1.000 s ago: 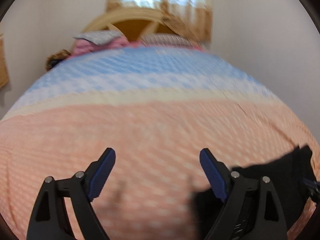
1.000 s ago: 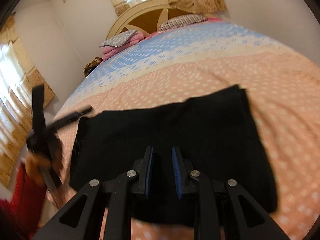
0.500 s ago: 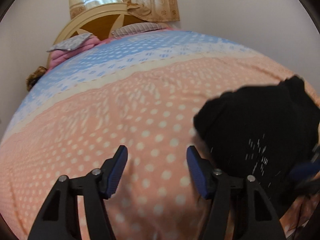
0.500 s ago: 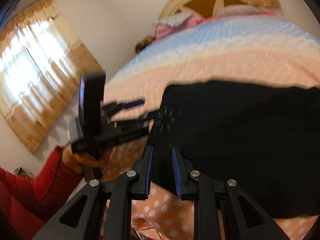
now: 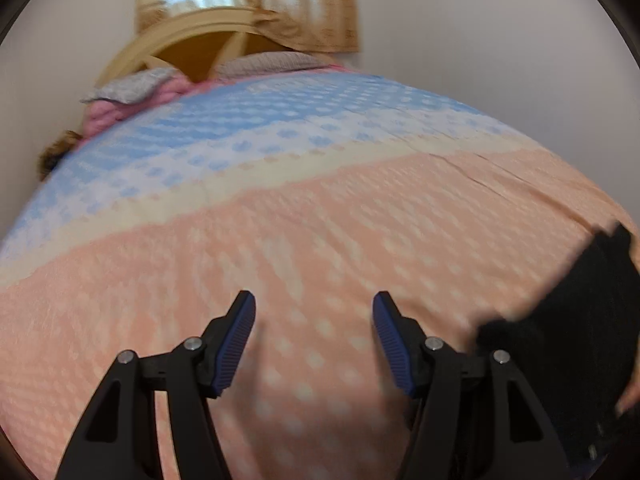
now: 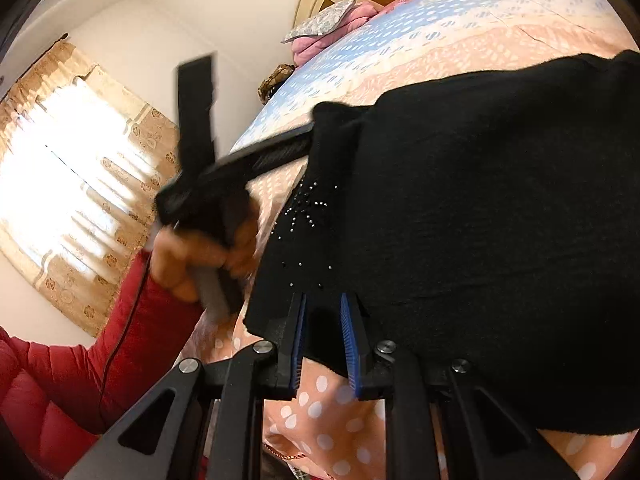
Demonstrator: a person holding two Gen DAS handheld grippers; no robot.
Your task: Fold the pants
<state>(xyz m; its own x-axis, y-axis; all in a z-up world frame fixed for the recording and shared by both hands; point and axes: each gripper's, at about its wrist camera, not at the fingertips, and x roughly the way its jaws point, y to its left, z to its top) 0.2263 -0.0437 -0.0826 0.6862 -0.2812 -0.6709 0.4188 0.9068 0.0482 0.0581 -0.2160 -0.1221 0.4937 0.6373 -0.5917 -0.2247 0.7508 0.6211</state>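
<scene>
Black pants (image 6: 500, 208) mid-fold on bed (image 5: 320, 240): right tongs (image 6: 323, 340) clamped on hem, left tongs (image 5: 314, 334) apart, empty. Next: left grabs opposite corner.

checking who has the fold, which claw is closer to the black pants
Right. The right claw is closed on the black pants at their near edge; the left claw hangs open over bare bedspread beside them.

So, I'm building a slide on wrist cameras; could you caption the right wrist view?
Right gripper fingers pinching the black pants' near edge on a dotted bedspread.
</scene>
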